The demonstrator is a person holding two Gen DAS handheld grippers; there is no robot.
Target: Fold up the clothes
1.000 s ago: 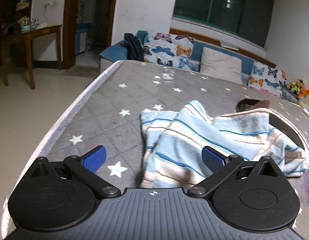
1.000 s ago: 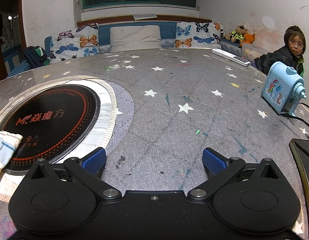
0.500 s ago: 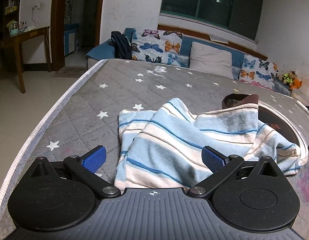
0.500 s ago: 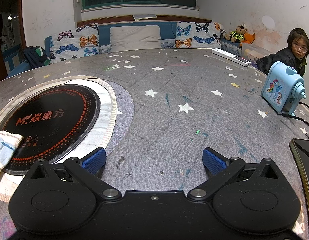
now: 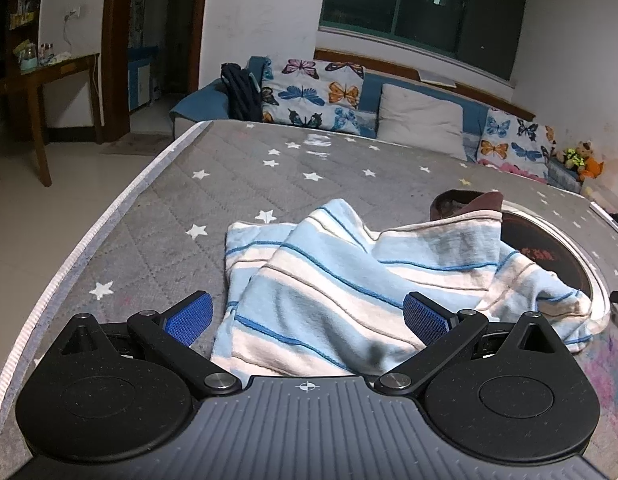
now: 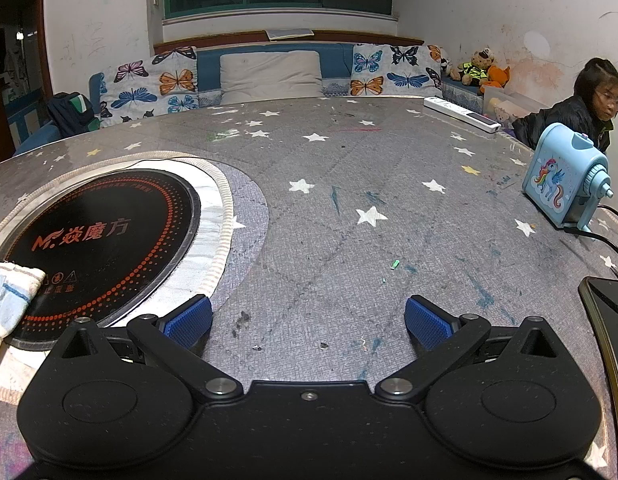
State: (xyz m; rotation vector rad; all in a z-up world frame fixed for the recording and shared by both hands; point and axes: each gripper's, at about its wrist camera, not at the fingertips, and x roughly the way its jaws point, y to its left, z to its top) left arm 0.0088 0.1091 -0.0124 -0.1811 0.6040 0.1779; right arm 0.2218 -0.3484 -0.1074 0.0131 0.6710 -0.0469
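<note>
your left gripper [image 5: 307, 316] has swung toward the crumpled blue-and-white striped garment [image 5: 349, 280], which now lies between its wide-open, empty jaws. the garment sits near the table's [image 5: 169, 216] left edge, one end draped onto the round black cooktop [image 6: 97, 240] at the centre. your right gripper [image 6: 308, 322] has not moved, jaws spread wide and empty over bare tabletop. you look set for a first grasp; no fold is made yet.

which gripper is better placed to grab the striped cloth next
Left. The left gripper is open with the striped cloth lying right between its fingers. The right gripper faces bare table, with only a cloth corner at the far left edge of its view.
</note>
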